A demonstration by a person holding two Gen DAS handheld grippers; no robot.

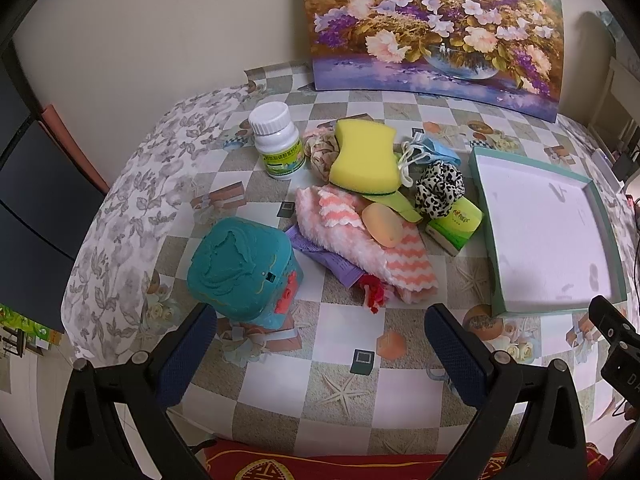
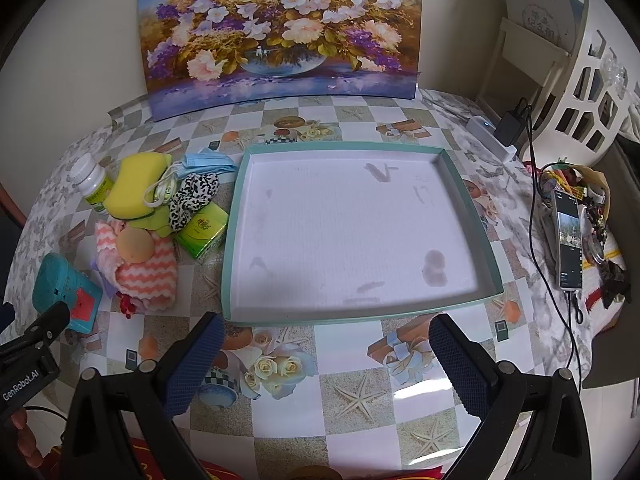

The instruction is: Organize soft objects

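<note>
A heap of soft things lies on the table: a yellow sponge (image 1: pixel 364 156), a pink zigzag cloth (image 1: pixel 368 244) with an orange puff (image 1: pixel 385 225) on it, a black-and-white scrunchie (image 1: pixel 439 189), a blue face mask (image 1: pixel 436 152) and a green tissue pack (image 1: pixel 454 226). The heap also shows in the right wrist view, with the sponge (image 2: pixel 136 188) and the cloth (image 2: pixel 146 270). A teal-rimmed white tray (image 2: pixel 472 196) lies empty to its right. My left gripper (image 1: pixel 320 344) is open, in front of the heap. My right gripper (image 2: pixel 324 352) is open, in front of the tray.
A white pill bottle (image 1: pixel 277 140) and a teal box (image 1: pixel 244 268) stand left of the heap. A flower painting (image 2: pixel 280 28) leans on the back wall. A phone (image 2: pixel 568 244), cables and a white shelf (image 2: pixel 576 92) sit at the right.
</note>
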